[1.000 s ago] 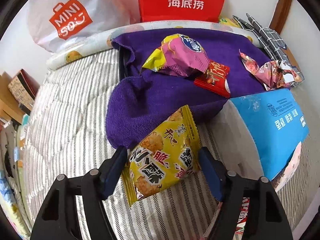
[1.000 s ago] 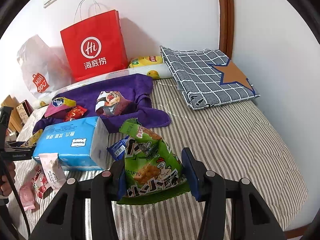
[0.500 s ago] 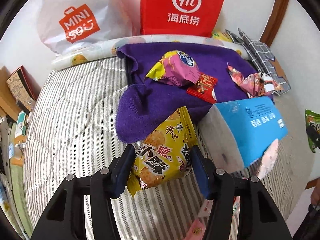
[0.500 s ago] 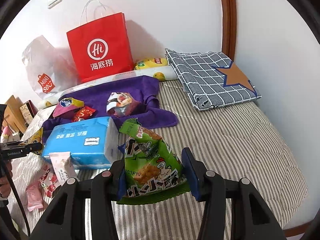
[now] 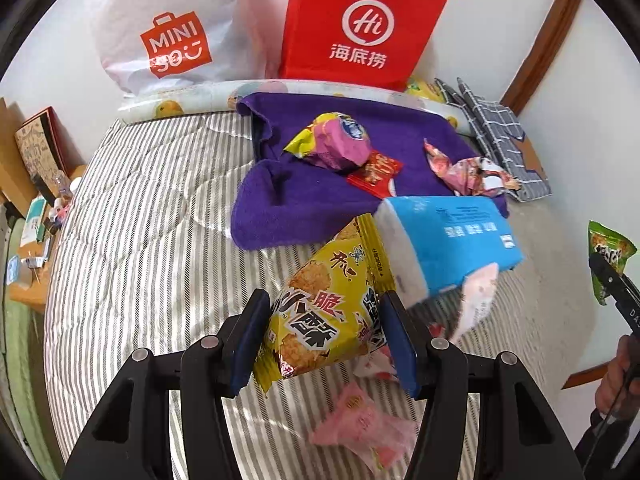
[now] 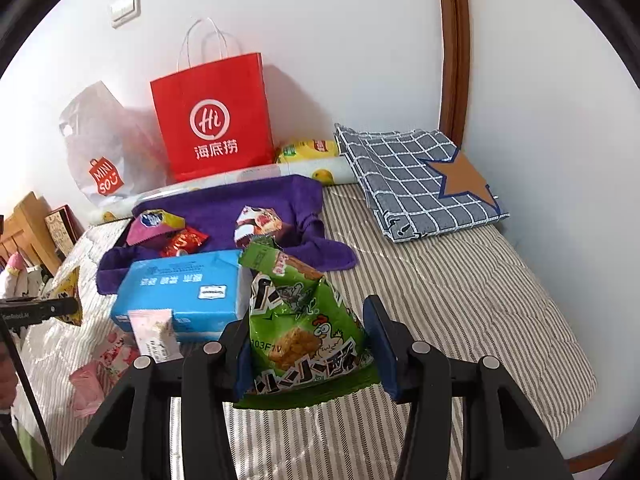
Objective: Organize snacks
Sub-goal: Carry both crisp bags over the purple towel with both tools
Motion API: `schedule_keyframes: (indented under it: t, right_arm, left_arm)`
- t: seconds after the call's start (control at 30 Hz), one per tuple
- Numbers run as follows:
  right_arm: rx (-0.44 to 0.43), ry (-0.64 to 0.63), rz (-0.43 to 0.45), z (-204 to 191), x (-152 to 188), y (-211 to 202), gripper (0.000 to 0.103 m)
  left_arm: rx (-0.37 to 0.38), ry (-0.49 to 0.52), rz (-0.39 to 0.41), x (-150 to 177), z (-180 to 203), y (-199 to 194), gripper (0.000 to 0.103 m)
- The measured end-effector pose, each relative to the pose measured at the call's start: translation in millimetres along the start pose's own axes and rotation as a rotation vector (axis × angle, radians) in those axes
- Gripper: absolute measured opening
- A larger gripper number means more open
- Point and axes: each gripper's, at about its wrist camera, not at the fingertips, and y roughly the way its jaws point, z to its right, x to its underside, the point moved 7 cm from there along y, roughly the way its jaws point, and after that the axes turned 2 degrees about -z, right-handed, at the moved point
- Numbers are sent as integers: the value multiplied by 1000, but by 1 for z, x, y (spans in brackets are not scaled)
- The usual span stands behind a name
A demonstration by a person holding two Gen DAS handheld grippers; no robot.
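Both grippers' fingers clamp snacks above the striped bed [image 6: 460, 292]: left gripper [image 5: 326, 336] yellow snack bag [image 5: 328, 312], right gripper [image 6: 310, 344] green snack bag [image 6: 304, 328].

Two close wrist fisheyes angled down, both sharing the striped bed [image 5: 152, 216], red bag [image 6: 212, 120]

Striped bedcover [image 6: 460, 320] is the reference surface. Red paper bag [image 6: 214, 120] with white "Hi" logo stands upright at its far edge, against the wall. White MINISO plastic bag [image 5: 168, 36] slumps just left of the red bag. Purple towel [image 5: 304, 196] lies rumpled on the cover in front of the red bag. Blue tissue pack [image 6: 180, 292] sits on the cover at the towel's near edge. Grey checked cloth [image 6: 412, 176] with a brown star lies folded, right of the towel. Fruit-print roll [image 5: 176, 102] runs along the cover's far edge. Wall switch [image 6: 125, 8] sits above the MINISO bag.
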Motion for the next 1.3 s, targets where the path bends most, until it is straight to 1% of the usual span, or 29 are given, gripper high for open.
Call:
schedule_keyframes:
  t: [0.27,0.57,1.0,1.3]
  right_arm:
    - [11,19,9,-4,-5,-15,46]
    - [-6,2,29,-17,-9,-31,46]
    - [-47,-18,54,-37,-14,-45,46]
    - [-59,-21,71,-42,-17,-53,46]
  left_arm:
    - [38,-1,20,4,18,-17,57]
    - [81,-8,32,6,39,-31,57]
    - [100,20,60,7,63,-48,57]
    - [111,29,75,6,72,-57,57]
